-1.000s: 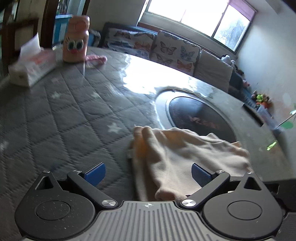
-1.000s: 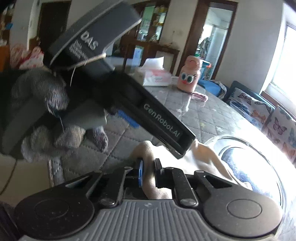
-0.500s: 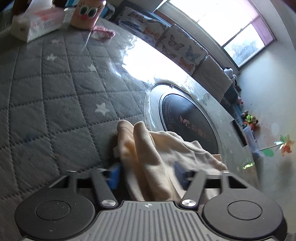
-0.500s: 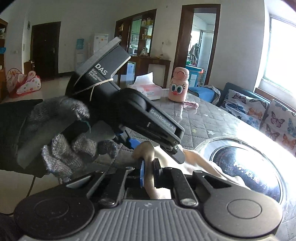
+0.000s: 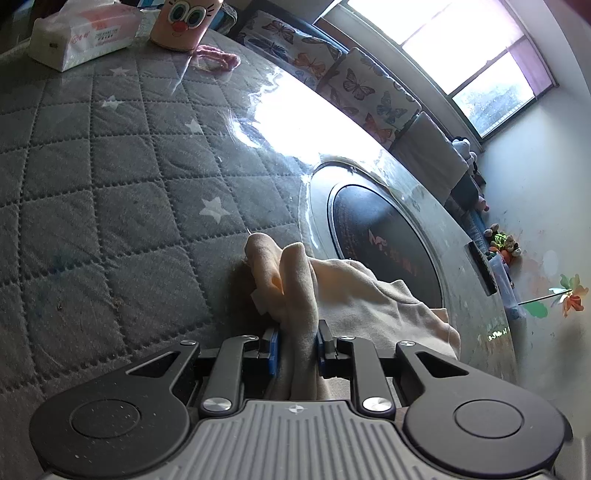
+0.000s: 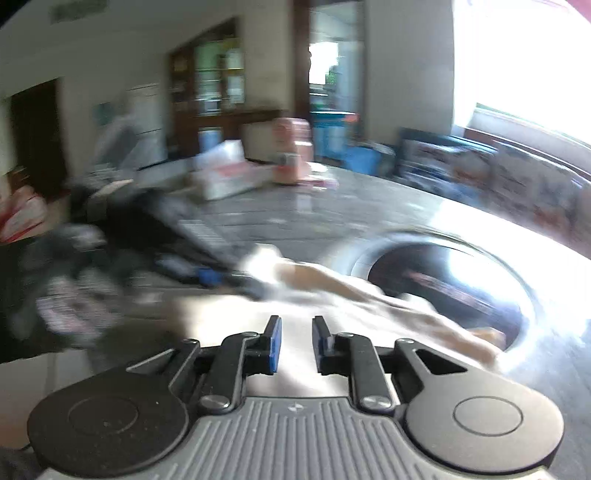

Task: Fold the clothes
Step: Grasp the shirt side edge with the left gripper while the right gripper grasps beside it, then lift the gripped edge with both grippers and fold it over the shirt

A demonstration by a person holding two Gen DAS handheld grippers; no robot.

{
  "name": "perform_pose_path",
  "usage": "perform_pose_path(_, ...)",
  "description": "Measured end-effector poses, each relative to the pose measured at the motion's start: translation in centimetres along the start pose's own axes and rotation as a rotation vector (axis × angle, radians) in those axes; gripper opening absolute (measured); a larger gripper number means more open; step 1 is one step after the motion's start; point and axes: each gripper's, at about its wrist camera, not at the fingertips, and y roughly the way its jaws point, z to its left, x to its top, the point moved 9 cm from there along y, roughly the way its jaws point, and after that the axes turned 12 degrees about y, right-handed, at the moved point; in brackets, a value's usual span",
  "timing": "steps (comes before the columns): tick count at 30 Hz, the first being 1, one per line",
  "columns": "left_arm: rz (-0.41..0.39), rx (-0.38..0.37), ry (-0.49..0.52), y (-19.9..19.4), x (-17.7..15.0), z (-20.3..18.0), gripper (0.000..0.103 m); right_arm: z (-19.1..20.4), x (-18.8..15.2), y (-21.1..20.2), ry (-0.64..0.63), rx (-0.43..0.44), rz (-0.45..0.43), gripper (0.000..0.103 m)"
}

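A cream garment lies bunched on the grey quilted table cover, beside the dark round inset. My left gripper is shut on a raised fold of the garment, which runs up between its blue pads. The right wrist view is badly motion-blurred. In it my right gripper stands slightly open with nothing between its fingers, and the garment lies ahead of it. The left gripper body and a gloved hand show as smears at the left.
A tissue pack, a pink cartoon bottle and a pink hair tie sit at the table's far end. A sofa with butterfly cushions runs behind the table under a bright window.
My left gripper went from wide open to shut on the garment's fold. My right gripper let go of the garment, opened a little and pulled away fast, blurring its view.
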Motion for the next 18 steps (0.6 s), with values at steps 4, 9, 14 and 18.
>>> perform_pose_path(4,-0.001,0.003,0.007,0.1,0.0,-0.1,0.021,-5.9,-0.2,0.4,0.099,-0.152,0.001,0.026)
perform_pose_path(9,-0.001,0.011,0.021,0.2,0.1,-0.3,0.021,-12.6,-0.5,1.8,0.262,-0.252,0.004,0.038)
perform_pose_path(14,-0.001,0.019,0.035,0.2,0.2,-0.5,0.021,-14.6,-0.7,2.6,0.346,-0.237,0.006,0.048)
perform_pose_path(18,-0.002,0.018,0.042,0.3,0.2,-0.5,0.021,-15.0,-0.7,3.1,0.404,-0.199,0.014,0.047)
